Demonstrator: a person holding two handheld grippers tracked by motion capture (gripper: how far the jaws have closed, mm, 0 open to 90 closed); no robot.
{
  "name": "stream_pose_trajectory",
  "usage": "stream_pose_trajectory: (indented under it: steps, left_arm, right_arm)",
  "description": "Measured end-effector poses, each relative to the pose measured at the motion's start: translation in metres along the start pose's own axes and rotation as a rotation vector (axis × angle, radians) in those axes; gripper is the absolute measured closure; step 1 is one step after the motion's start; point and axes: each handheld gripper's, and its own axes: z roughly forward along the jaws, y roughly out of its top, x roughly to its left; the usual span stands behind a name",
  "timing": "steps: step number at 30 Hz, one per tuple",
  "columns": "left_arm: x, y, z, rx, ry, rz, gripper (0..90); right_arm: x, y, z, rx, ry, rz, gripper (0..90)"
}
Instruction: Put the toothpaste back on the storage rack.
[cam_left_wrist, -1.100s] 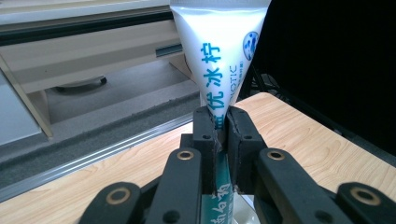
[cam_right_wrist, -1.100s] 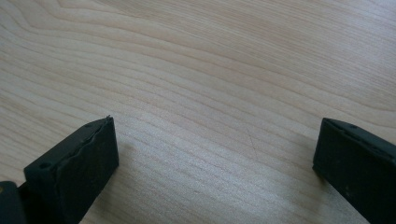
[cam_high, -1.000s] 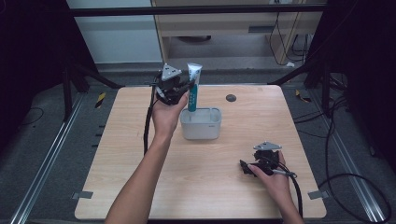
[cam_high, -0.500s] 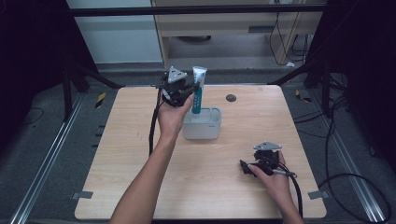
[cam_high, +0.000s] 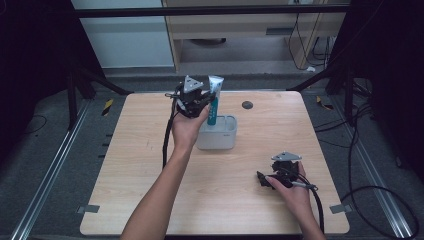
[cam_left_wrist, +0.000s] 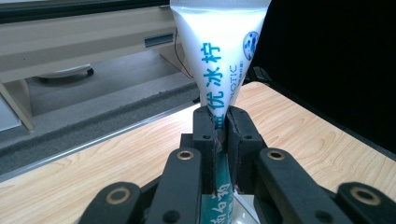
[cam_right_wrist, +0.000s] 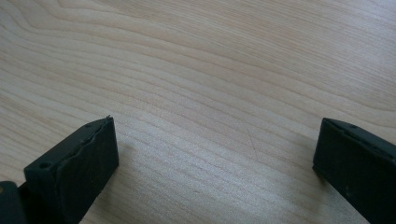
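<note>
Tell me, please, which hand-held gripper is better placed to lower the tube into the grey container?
Left. The left hand-held gripper already clamps the tube upright over the grey container; the right hand-held gripper rests open, apart.

Left arm: stretched forward from the bottom edge of the high view, forearm bare, hand raised above the table.
Left gripper: held high, jaws pressed close together with something clamped between them.
Right hand: low, near the table's near right part.
Right gripper: jaws spread wide, just above the wood.
</note>
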Motion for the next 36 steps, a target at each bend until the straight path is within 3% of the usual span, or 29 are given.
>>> stream_pose_trajectory:
  steps: [36]
  left_arm:
    - [0.004,-0.048,0.018,0.072,-0.007,-0.023,82.4]
  right_arm:
    - [0.000,0.000,0.000,-0.002,0.002,0.003,0.4]
